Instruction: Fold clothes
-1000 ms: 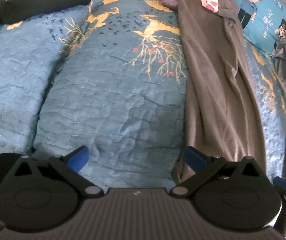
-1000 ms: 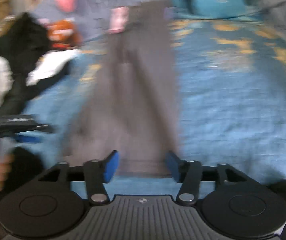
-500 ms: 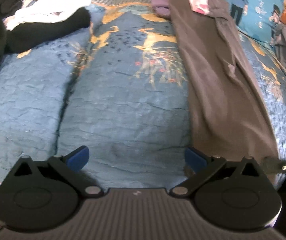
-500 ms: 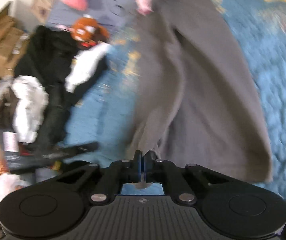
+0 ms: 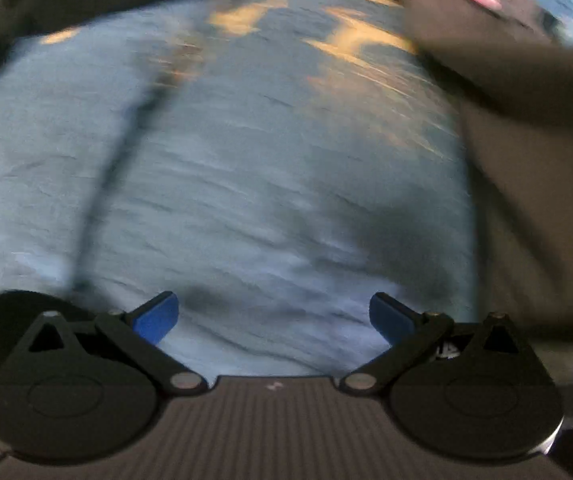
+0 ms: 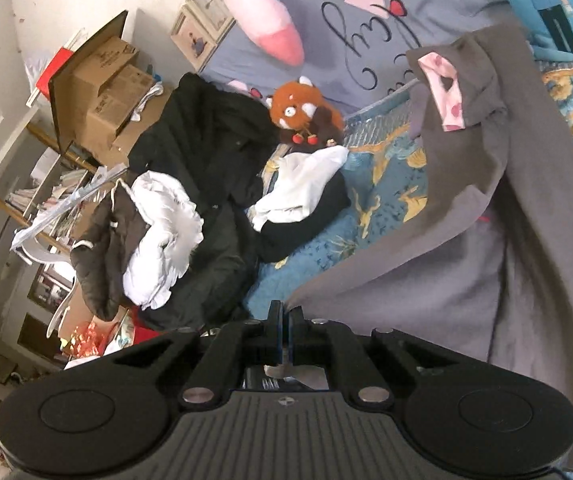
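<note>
Jaws still pinching grey garment (lifted)

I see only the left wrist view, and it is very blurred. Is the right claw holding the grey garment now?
Observer: Yes. The right claw is shut on an edge of the grey garment, which is lifted off the blue bedspread.
Operator: What lies beside it?
Observer: A white and black pile of clothes, apart from the garment.
Operator: Anything on the garment?
Observer: A pink spotted cloth at its far end.
</note>
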